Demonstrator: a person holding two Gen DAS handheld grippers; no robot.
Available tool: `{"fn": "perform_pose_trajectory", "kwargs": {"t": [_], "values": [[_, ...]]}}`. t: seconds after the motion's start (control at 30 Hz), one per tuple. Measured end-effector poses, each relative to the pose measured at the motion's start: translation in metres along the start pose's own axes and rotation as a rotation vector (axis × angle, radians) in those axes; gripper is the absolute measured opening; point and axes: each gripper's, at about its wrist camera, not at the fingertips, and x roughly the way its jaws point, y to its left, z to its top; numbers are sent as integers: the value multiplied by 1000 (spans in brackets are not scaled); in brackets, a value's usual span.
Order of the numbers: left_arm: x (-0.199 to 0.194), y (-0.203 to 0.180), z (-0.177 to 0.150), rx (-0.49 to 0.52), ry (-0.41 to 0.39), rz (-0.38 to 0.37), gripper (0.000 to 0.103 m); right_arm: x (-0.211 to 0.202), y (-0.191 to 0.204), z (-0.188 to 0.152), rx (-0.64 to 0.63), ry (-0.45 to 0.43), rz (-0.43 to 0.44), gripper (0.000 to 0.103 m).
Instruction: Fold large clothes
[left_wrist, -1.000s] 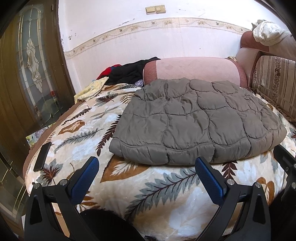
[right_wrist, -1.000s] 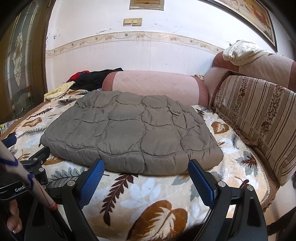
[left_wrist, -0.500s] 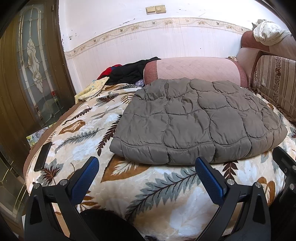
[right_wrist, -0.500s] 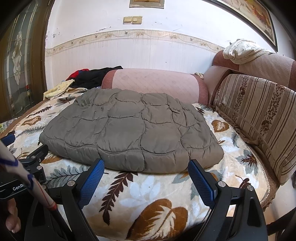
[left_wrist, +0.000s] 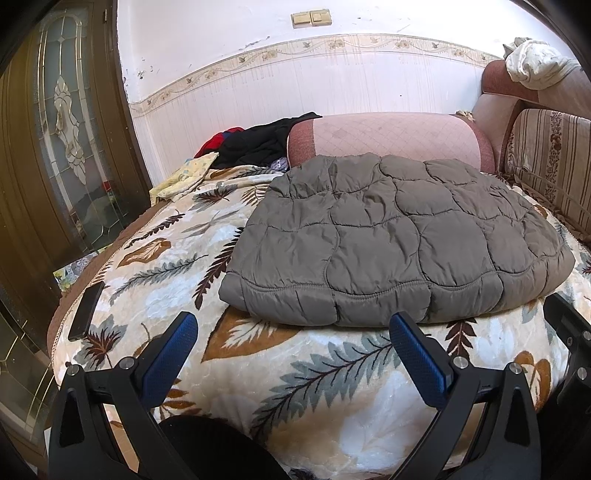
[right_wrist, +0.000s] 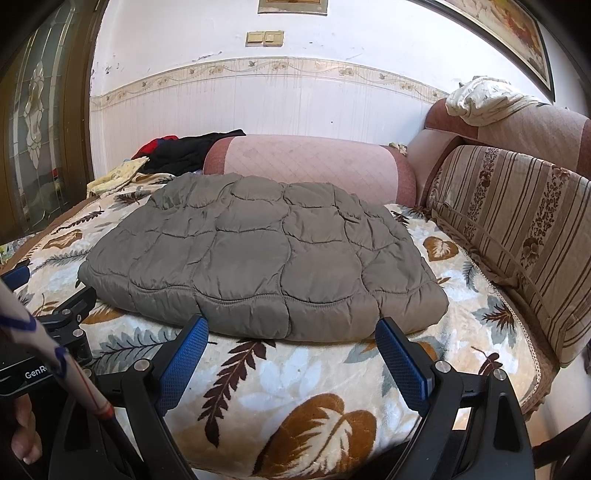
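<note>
A grey quilted puffer jacket (left_wrist: 391, 236) lies flat and folded on the leaf-patterned blanket (left_wrist: 332, 387) of a bed; it also shows in the right wrist view (right_wrist: 258, 258). My left gripper (left_wrist: 291, 343) is open and empty, just in front of the jacket's near hem, left of centre. My right gripper (right_wrist: 291, 343) is open and empty, just in front of the near hem toward its right end. The right gripper's edge shows at the right of the left wrist view (left_wrist: 565, 325). The left gripper's body shows at the left of the right wrist view (right_wrist: 70, 314).
A pink bolster (left_wrist: 388, 136) lies behind the jacket by the wall. Dark and red clothes (left_wrist: 258, 144) and a yellow cloth (left_wrist: 184, 177) sit at the back left. A black phone (left_wrist: 86, 310) lies at the bed's left edge. A striped cushion (right_wrist: 517, 236) lines the right side.
Both grippers have edged slightly forward toward the jacket's near hem; the jacket has not moved and both stay open.
</note>
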Motion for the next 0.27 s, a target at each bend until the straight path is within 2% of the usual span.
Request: {"fn": "perform_pose_trajectory", "kwargs": {"t": [0.17, 0.27], "values": [[2, 2, -2, -12, 15, -1, 103, 0, 1, 0, 1, 0, -1, 94], [5, 2, -5, -8, 38, -27, 103, 1, 1, -1, 2, 0, -1, 94]]}}
